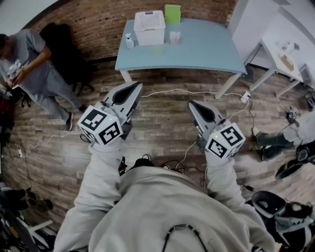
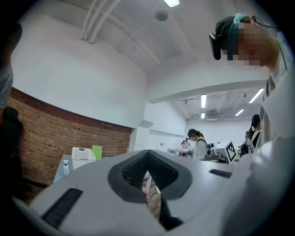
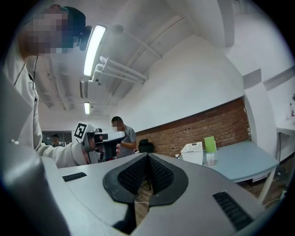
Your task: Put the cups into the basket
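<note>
A white slatted basket (image 1: 149,27) stands at the back of a light blue table (image 1: 206,51), far ahead of me. Small clear cups (image 1: 174,37) stand together just right of it. Both grippers hang over the wooden floor, well short of the table. My left gripper (image 1: 134,88) is shut with nothing between its jaws. My right gripper (image 1: 193,106) is also shut and empty. In the right gripper view the basket (image 3: 192,153) and the cups (image 3: 210,159) show on the table beyond the closed pads (image 3: 138,173). The left gripper view shows the basket (image 2: 82,153) far off at the left.
A small spray bottle (image 1: 129,41) and a green upright board (image 1: 172,13) also stand on the blue table. A person (image 1: 34,69) stands at the left by a black chair. Cables (image 1: 162,92) cross the floor. A white table (image 1: 280,54) and someone's legs (image 1: 275,138) are at the right.
</note>
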Action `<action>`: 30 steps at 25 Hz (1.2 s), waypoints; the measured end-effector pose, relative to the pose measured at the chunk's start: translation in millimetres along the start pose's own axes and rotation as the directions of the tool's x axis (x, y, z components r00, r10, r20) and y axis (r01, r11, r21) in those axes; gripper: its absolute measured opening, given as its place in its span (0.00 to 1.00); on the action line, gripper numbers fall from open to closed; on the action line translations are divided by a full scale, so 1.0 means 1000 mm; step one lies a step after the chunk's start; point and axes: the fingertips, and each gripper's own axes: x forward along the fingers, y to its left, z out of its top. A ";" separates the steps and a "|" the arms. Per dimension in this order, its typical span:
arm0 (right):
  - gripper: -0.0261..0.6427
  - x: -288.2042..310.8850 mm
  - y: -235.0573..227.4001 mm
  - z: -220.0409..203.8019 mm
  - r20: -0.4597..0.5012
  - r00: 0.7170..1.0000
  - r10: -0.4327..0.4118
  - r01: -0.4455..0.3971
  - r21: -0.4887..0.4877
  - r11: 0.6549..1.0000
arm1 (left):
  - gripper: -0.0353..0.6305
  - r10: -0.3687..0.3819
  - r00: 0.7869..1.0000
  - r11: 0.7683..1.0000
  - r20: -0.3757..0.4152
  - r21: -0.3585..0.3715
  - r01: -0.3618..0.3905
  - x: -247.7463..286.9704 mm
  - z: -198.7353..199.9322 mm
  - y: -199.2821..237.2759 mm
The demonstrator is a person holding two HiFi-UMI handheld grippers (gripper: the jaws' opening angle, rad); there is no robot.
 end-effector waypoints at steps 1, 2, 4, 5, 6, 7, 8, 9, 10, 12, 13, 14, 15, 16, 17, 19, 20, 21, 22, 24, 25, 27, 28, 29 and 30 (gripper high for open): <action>0.05 0.002 -0.004 -0.002 -0.003 1.000 0.000 0.000 0.005 1.000 | 0.05 0.001 1.000 1.000 -0.005 0.003 -0.001 0.004 -0.002 0.003; 0.05 0.004 -0.007 -0.003 -0.007 1.000 0.000 0.000 0.008 1.000 | 0.05 0.004 1.000 1.000 -0.009 0.000 -0.004 0.006 -0.002 0.006; 0.05 0.010 -0.011 -0.005 -0.016 1.000 0.000 0.000 0.002 1.000 | 0.05 0.011 1.000 1.000 -0.009 -0.011 -0.011 0.008 -0.002 0.013; 0.05 0.014 -0.014 -0.007 -0.019 1.000 -0.005 0.005 -0.002 1.000 | 0.05 0.013 1.000 1.000 -0.009 -0.016 -0.013 0.008 -0.003 0.018; 0.05 0.020 -0.019 -0.009 -0.018 1.000 -0.014 0.014 -0.003 1.000 | 0.05 0.016 1.000 1.000 -0.009 -0.020 -0.016 0.008 -0.005 0.024; 0.05 0.027 -0.025 -0.012 -0.015 1.000 -0.028 0.028 0.001 1.000 | 0.05 0.018 1.000 1.000 -0.011 -0.024 -0.018 0.010 -0.009 0.032; 0.05 0.035 -0.031 -0.016 -0.013 0.999 -0.041 0.042 0.010 0.999 | 0.05 0.019 1.000 0.999 -0.012 -0.030 -0.020 0.013 -0.012 0.041; 0.05 0.043 -0.036 -0.019 -0.015 0.999 -0.052 0.053 0.018 0.998 | 0.05 0.019 1.000 0.999 -0.015 -0.038 -0.019 0.016 -0.016 0.049; 0.05 0.052 -0.039 -0.021 -0.021 0.998 -0.058 0.059 0.024 0.998 | 0.05 0.018 1.000 0.999 -0.017 -0.046 -0.018 0.018 -0.019 0.058; 0.05 0.071 -0.042 -0.023 -0.040 0.998 -0.055 0.056 0.024 0.998 | 0.05 0.020 1.000 0.998 -0.014 -0.064 -0.021 0.022 -0.019 0.080; 0.05 0.082 -0.042 -0.021 -0.050 0.998 -0.049 0.050 0.014 0.999 | 0.05 0.024 1.000 0.997 -0.007 -0.070 -0.024 0.023 -0.016 0.092; 0.05 0.093 -0.043 -0.017 -0.057 0.997 -0.042 0.042 0.000 0.999 | 0.05 0.028 1.000 0.997 0.004 -0.072 -0.028 0.025 -0.011 0.105; 0.05 0.104 -0.044 -0.013 -0.062 0.997 -0.036 0.035 -0.016 0.999 | 0.05 0.031 0.999 0.997 0.014 -0.069 -0.030 0.027 -0.005 0.118; 0.05 0.116 -0.046 -0.008 -0.066 0.997 -0.033 0.031 -0.027 0.999 | 0.05 0.032 0.999 0.997 0.020 -0.064 -0.031 0.029 0.000 0.130; 0.05 0.127 -0.048 -0.005 -0.069 0.997 -0.032 0.030 -0.036 0.999 | 0.05 0.029 0.999 0.998 0.017 -0.058 -0.028 0.030 0.003 0.142; 0.05 0.149 -0.053 0.001 -0.077 0.997 -0.033 0.029 -0.049 0.998 | 0.05 0.012 1.000 0.998 -0.007 -0.055 -0.012 0.031 0.005 0.164; 0.05 0.161 -0.055 0.004 -0.081 0.996 -0.032 0.027 -0.055 0.998 | 0.05 0.005 1.000 0.998 -0.018 -0.057 -0.006 0.030 0.006 0.175; 0.05 0.173 -0.057 0.006 -0.087 0.996 -0.030 0.024 -0.060 0.998 | 0.05 0.002 1.000 0.998 -0.022 -0.061 -0.004 0.030 0.007 0.187; 0.05 0.186 -0.060 0.007 -0.093 0.995 -0.027 0.022 -0.063 0.998 | 0.05 0.002 1.000 0.998 -0.020 -0.066 -0.003 0.030 0.009 0.200; 0.05 0.213 -0.065 0.007 -0.103 0.994 -0.022 0.016 -0.060 0.998 | 0.05 0.005 1.000 0.997 -0.015 -0.078 -0.006 0.033 0.012 0.227; 0.05 0.226 -0.067 0.006 -0.109 0.994 -0.018 0.012 -0.058 0.998 | 0.05 0.006 1.000 0.997 -0.017 -0.082 -0.007 0.036 0.011 0.239; 0.05 0.247 -0.070 0.005 -0.123 0.992 -0.015 0.007 -0.066 0.998 | 0.05 -0.005 0.999 0.997 -0.031 -0.080 0.002 0.040 0.007 0.258; 0.05 0.256 -0.073 0.005 -0.127 0.992 -0.018 0.009 -0.070 0.998 | 0.05 -0.016 0.999 0.997 -0.038 -0.077 0.013 0.042 0.005 0.266; 0.05 0.265 -0.077 0.005 -0.129 0.991 -0.023 0.015 -0.068 0.998 | 0.05 -0.026 0.999 0.997 -0.042 -0.078 0.022 0.043 0.002 0.274; 0.05 0.274 -0.081 0.005 -0.129 0.991 -0.031 0.023 -0.060 0.998 | 0.05 -0.033 0.999 0.996 -0.041 -0.085 0.029 0.044 0.000 0.282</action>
